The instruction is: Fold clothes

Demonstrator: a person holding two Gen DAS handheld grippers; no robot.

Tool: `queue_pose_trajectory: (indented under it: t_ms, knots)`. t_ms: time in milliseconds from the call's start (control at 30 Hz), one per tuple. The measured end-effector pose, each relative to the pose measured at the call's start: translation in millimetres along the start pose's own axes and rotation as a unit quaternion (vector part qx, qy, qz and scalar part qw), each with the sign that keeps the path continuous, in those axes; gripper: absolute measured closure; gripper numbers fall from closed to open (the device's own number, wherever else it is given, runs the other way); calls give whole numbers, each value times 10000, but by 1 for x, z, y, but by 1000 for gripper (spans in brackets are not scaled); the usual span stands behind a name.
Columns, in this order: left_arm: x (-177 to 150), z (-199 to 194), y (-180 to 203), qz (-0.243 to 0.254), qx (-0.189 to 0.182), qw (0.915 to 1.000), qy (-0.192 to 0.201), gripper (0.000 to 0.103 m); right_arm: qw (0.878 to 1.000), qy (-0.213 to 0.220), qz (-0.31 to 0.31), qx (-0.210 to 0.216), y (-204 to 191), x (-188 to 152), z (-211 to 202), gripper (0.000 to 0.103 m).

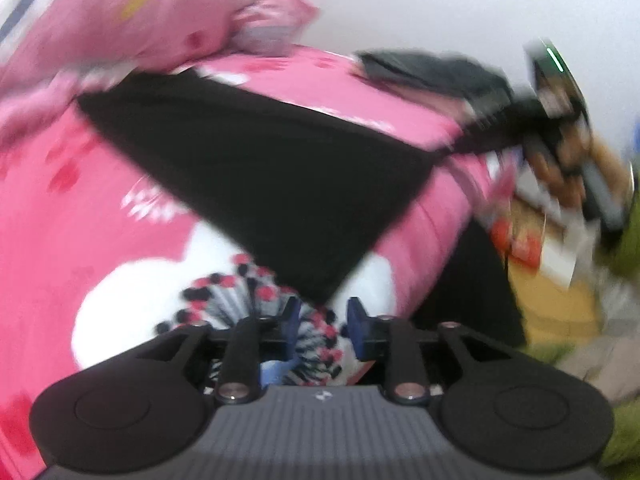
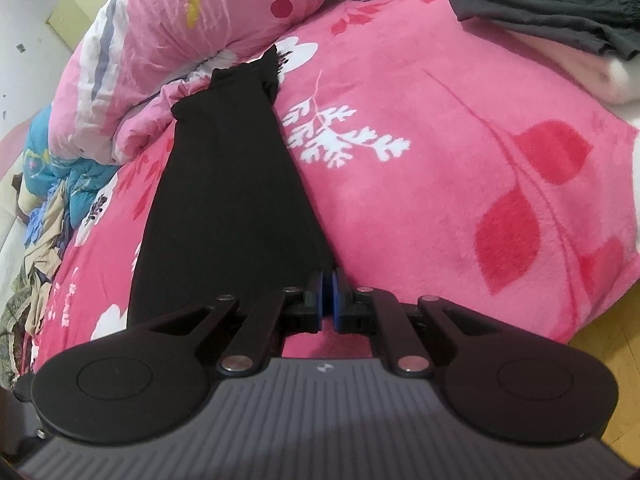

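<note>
A long black garment (image 2: 228, 200) lies folded in a narrow strip on the pink flowered blanket (image 2: 440, 160). My right gripper (image 2: 330, 280) is shut on the strip's near right corner, its blue pads pressed together on the cloth. In the blurred left wrist view the same black garment (image 1: 260, 168) spreads across the bed, and its pointed corner ends just beyond my left gripper (image 1: 323, 312). That gripper is open, with only the blanket's flower print showing between the blue pads. The right gripper (image 1: 476, 136) shows at the far right, holding the garment's other corner.
A rumpled pink quilt (image 2: 192, 28) is heaped along the far left. Dark grey clothes (image 2: 540, 4) lie stacked on a white fold at the upper right. More crumpled fabrics (image 2: 40, 240) sit at the left edge. The bed's edge drops to a wooden floor (image 2: 608, 352).
</note>
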State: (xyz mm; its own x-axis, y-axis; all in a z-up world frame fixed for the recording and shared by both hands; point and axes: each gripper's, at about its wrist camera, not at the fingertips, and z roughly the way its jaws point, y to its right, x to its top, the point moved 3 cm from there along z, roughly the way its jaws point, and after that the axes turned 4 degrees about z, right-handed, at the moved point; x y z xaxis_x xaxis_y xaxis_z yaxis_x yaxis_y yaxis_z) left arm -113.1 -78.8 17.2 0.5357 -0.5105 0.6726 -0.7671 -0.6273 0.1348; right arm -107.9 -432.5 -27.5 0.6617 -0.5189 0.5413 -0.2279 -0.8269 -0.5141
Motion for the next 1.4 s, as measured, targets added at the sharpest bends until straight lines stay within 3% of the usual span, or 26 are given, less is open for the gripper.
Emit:
queue_pose_trajectory:
  t_ms: [100, 167, 300, 367, 433, 667, 700, 833, 967, 1067, 1200, 1267, 1400]
  knots:
    - [7, 0, -31, -1019, -342, 9942, 55, 62, 10000, -17, 71, 7, 2, 1, -2, 99]
    - [10, 8, -47, -1558, -558, 9862, -48, 62, 10000, -28, 89, -16, 4, 0, -5, 95]
    - [10, 25, -62, -2289, -885, 9692, -194, 66, 9997, 41, 220, -41, 11, 5, -20, 90]
    - [9, 30, -66, -2489, -917, 9639, -230, 69, 9992, 87, 374, 102, 14, 11, -24, 80]
    - [10, 34, -65, -2528, -928, 9627, -245, 72, 9986, 48, 469, 236, 15, 16, -22, 73]
    - [8, 44, -50, -2401, -693, 9674, -413, 93, 9992, -336, 106, 194, 1, 16, 9, 71]
    - [9, 45, -48, -2364, -654, 9686, -413, 97, 9993, -348, -13, 144, -2, 14, 10, 73]
    - [12, 37, -42, -2224, -630, 9724, -321, 99, 9986, -372, -377, 91, -12, 7, 8, 96]
    - [14, 18, -46, -2226, -768, 9717, -169, 99, 9984, -166, -528, 78, -20, 8, -9, 98]
    - [9, 22, -47, -2094, -678, 9748, -355, 99, 9981, -59, -597, 151, -26, 8, -23, 98]
    - [2, 37, -45, -1892, -591, 9786, -555, 98, 9967, -348, -719, -115, -21, -5, -6, 98]
    - [5, 31, -43, -1670, -538, 9833, -482, 95, 9966, -358, -716, -215, -20, -9, 1, 97]
    - [9, 12, -34, -1017, -184, 9941, -341, 75, 9984, -211, -521, -78, -18, -4, -12, 94]
